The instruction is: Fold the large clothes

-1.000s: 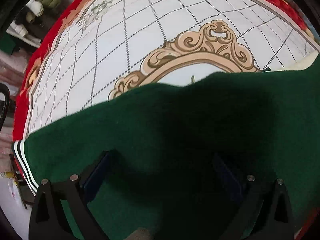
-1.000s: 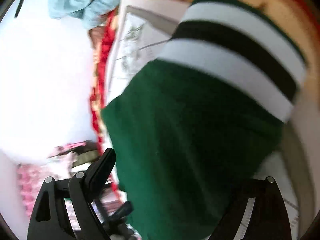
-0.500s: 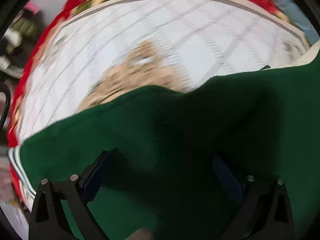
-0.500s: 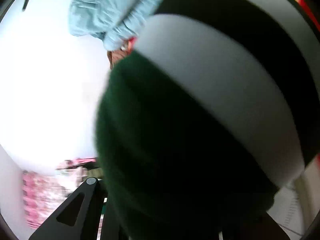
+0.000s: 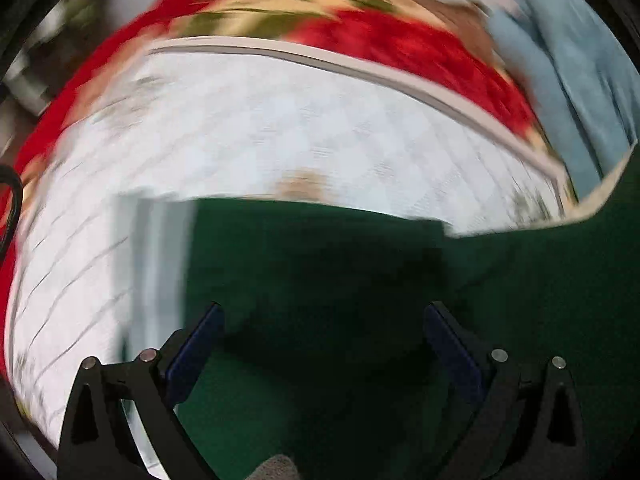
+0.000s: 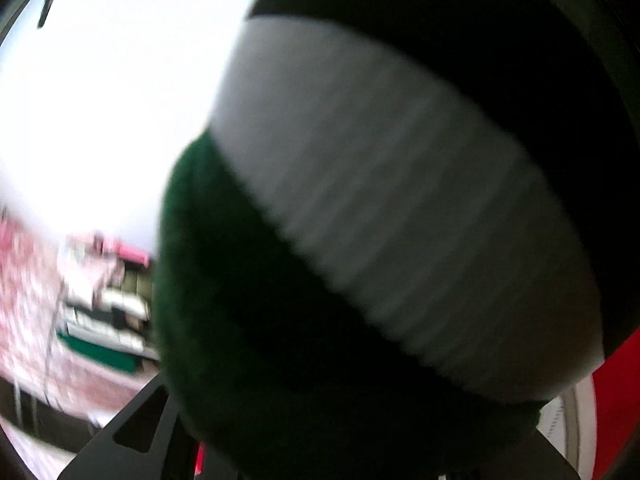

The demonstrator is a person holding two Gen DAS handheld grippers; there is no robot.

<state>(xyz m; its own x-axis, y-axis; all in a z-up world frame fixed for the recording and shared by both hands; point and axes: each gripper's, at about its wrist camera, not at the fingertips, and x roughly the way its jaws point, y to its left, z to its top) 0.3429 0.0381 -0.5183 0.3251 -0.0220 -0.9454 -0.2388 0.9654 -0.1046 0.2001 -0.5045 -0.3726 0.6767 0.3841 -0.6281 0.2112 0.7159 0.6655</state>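
A dark green garment (image 5: 340, 280) lies over the white quilted bedspread (image 5: 280, 132). My left gripper (image 5: 324, 328) points steeply down at it. Its blue pads (image 5: 200, 340) stand wide apart, open, with green cloth spread between and beneath them. In the right wrist view the same garment (image 6: 248, 320) bulges close to the lens, showing its white stripe (image 6: 380, 200) and a black band above it. My right gripper (image 6: 312, 432) is shut on this striped end. Only the base of one finger (image 6: 132, 436) shows; the tips are buried in the cloth. Both views are blurred.
A red floral border (image 5: 400, 40) rims the bedspread. Light blue cloth (image 5: 580, 60) lies at the far right of the bed. Beyond the held cloth are a bright white wall (image 6: 100, 100) and cluttered shelves (image 6: 108, 312).
My right gripper closed on the striped end of the garment and lifted it, so the cloth now fills its view. The left gripper rose and tilted, still wide apart, showing more of the bed's far border.
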